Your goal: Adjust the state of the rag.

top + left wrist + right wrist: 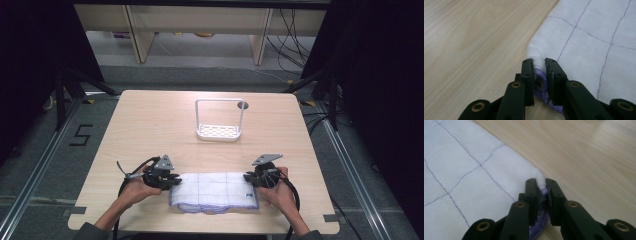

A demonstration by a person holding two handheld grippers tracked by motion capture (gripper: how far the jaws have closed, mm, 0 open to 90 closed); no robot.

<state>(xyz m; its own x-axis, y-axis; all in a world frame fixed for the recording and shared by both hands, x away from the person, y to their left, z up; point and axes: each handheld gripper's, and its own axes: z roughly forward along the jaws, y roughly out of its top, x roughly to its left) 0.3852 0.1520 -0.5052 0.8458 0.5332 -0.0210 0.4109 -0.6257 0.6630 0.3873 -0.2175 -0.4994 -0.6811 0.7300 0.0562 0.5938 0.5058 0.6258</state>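
High view, white quilted cloth with purple trim (214, 192) flat near the pale wooden counter's (150, 125) front edge, left gripper (170, 181) and right gripper (248, 178) jaws pinching its end corners, white wire rack (219, 120) well apart, bare wood between.

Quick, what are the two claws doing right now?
Left claw: closed, pinching a corner of the white quilted cloth with purple stitching.
Right claw: closed, pinching the cloth's opposite corner.
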